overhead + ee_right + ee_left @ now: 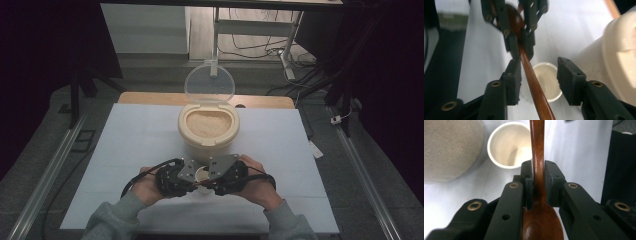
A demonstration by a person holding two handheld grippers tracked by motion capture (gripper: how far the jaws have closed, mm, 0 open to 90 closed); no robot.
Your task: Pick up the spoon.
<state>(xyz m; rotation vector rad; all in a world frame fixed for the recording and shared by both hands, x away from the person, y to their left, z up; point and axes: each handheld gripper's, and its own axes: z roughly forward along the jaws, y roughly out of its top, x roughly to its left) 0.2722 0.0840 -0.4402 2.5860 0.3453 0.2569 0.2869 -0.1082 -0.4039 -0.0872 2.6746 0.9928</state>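
A brown wooden spoon [537, 157] is clamped at its neck by my left gripper [539, 170], with the bowl of the spoon toward the camera and the handle pointing away. My right gripper [539, 72] stands open around the handle [534, 87], which runs close to its left jaw while the right jaw stays well clear. A small white cup [547, 80] sits on the table just under the spoon. In the high view both grippers [192, 181] [214, 181] meet tip to tip over the cup [202, 173], in front of the rice container [208, 127].
The cream container holds rice and its clear round lid [209, 82] stands flipped up at the back. It rests on a white sheet [130, 150] covering the table. Metal rails run along both sides; a desk frame and cables lie beyond the far edge.
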